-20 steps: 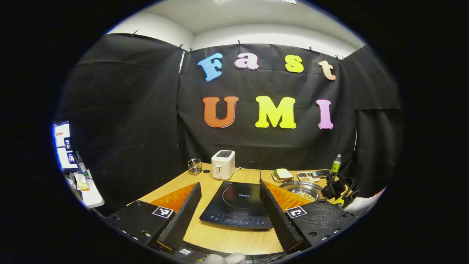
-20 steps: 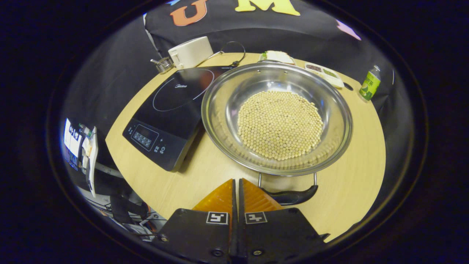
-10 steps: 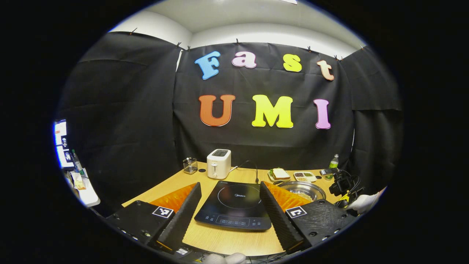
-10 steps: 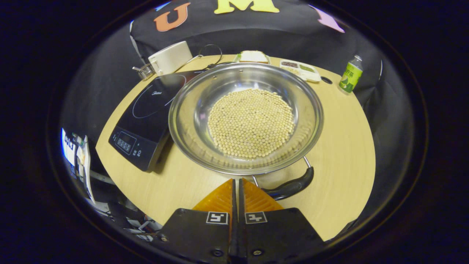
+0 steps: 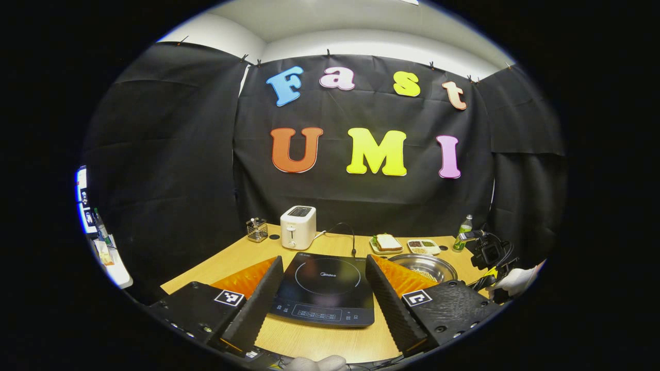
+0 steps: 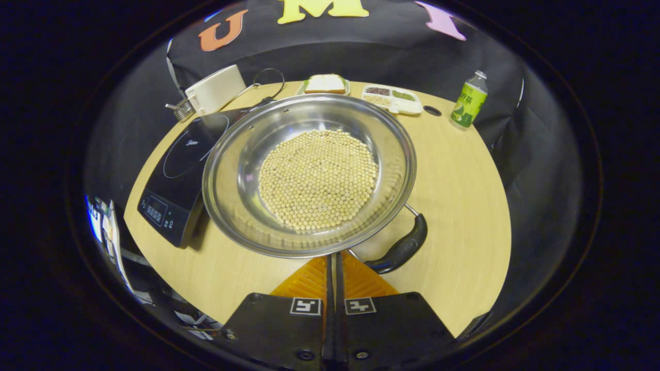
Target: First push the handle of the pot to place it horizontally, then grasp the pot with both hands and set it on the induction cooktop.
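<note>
A steel pot with a bed of pale beans sits on the wooden table, just right of the black induction cooktop. Its black handle points toward the near right, slanted. My right gripper is shut and empty, its tips at the pot's near rim beside the handle's left end. In the left gripper view my left gripper hangs open above the table's near edge, with the cooktop between its fingers. The pot lies to its right, and the right gripper is beyond it.
At the back stand a white toaster, a wire holder, a sandwich plate, a snack tray and a green bottle. A gloved hand shows at the right. The table's edge runs close below.
The pot's handle has swung from the near side round toward the right, with the shut right gripper pushing at its left end. The left gripper has drifted back slightly, still open.
</note>
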`<action>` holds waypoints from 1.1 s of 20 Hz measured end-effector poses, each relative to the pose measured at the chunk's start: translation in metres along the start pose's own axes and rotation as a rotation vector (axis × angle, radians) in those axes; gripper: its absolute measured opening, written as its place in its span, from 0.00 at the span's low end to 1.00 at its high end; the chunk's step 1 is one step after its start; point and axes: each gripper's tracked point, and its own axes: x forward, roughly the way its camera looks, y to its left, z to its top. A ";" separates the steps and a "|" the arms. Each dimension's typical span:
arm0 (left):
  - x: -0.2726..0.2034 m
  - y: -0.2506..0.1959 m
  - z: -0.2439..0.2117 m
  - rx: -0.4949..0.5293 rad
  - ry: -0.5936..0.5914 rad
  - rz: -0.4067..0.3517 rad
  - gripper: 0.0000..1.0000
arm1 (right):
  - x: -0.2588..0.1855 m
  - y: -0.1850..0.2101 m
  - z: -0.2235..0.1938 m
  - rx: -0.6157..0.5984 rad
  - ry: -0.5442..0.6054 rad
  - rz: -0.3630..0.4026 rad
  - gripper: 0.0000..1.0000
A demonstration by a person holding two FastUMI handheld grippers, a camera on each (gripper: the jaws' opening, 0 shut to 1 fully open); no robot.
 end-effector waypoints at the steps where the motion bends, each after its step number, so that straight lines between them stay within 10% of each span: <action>1: 0.003 -0.001 0.000 0.001 0.002 -0.005 0.95 | 0.000 -0.006 0.001 -0.003 0.000 -0.009 0.00; 22: 0.051 -0.055 0.006 0.019 0.012 -0.086 0.95 | 0.001 -0.096 0.046 0.020 -0.065 -0.119 0.07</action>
